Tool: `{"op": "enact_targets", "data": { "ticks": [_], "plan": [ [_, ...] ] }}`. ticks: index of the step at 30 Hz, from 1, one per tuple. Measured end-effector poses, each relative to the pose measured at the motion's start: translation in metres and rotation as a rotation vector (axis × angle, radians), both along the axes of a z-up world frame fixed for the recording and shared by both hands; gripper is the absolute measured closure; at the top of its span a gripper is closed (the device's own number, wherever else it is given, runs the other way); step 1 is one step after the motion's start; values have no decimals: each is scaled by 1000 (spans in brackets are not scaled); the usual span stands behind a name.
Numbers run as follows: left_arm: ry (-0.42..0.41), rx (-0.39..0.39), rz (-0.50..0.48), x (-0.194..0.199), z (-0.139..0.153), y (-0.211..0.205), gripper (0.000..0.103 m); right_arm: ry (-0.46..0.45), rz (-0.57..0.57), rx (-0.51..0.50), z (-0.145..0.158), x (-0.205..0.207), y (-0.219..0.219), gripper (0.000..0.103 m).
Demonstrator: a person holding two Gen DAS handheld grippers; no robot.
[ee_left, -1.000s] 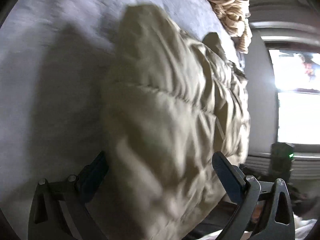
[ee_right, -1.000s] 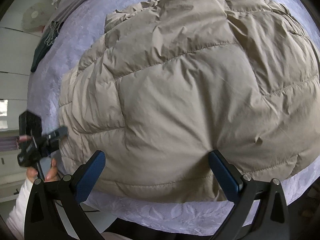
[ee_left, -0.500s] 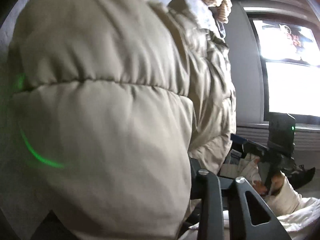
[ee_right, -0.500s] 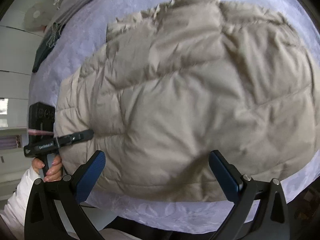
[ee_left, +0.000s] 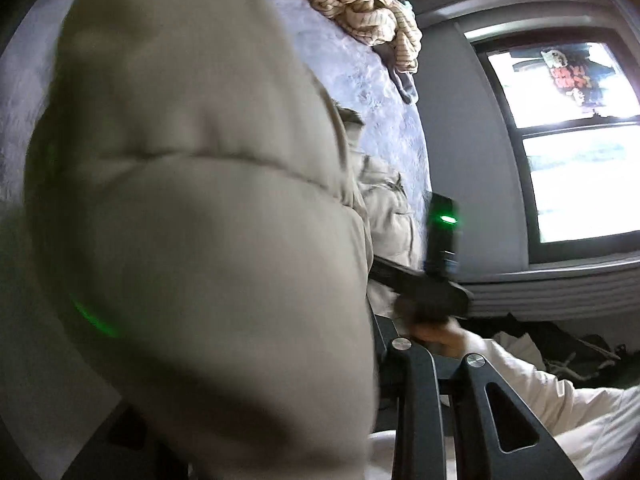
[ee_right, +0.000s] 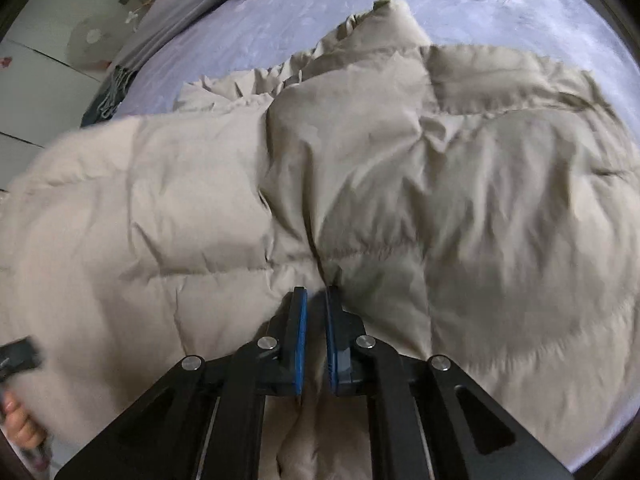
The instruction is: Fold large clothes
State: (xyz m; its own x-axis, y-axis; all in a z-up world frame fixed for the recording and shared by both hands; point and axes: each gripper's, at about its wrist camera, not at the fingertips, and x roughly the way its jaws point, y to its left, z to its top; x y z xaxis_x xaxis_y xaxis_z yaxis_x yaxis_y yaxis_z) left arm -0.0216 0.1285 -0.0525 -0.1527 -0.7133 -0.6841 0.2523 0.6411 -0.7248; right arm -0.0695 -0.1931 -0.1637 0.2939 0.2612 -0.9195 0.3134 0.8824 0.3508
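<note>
A beige quilted puffer jacket [ee_right: 400, 184] lies spread on the bed. The jaws of my right gripper [ee_right: 316, 300] are closing, and a fold of the jacket's near edge is pinched between the blue pads. My left gripper [ee_left: 372, 344] is shut on another part of the jacket [ee_left: 200, 240], which bulges over it and hides its left finger. That held side is raised and hangs over the jacket's left half. The left gripper [ee_right: 16, 356] also shows at the right wrist view's lower left. In the left wrist view the right gripper [ee_left: 420, 288] is blurred.
The bed has a lavender sheet [ee_right: 280, 12]. A striped cream garment pile [ee_left: 368, 4] lies at its far end and a grey fringed cloth [ee_right: 120, 76] hangs over one side. A window [ee_left: 568, 140] is beyond the bed. A white sleeve [ee_left: 540, 396] reaches in.
My left gripper shut on the jacket's side and lifted it up and over the jacket. My right gripper moved in to the near edge and went from wide open to pinched on a fold.
</note>
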Motion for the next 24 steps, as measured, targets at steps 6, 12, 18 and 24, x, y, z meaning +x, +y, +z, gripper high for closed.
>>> {"op": "enact_targets", "data": {
  "ticks": [6, 12, 18, 24],
  "plan": [
    [-40, 71, -49, -20, 31, -83, 70, -6, -38, 154, -31, 7, -25, 100],
    [-78, 121, -116, -28, 45, -146, 59, -34, -58, 246, -23, -10, -62, 101],
    [-43, 39, -201, -28, 38, -199, 41, -121, -157, 223, 12, -76, -130, 101],
    [-31, -25, -277, -32, 1, -254, 23, -134, -323, 232, 13, -135, -175, 99]
  ]
}}
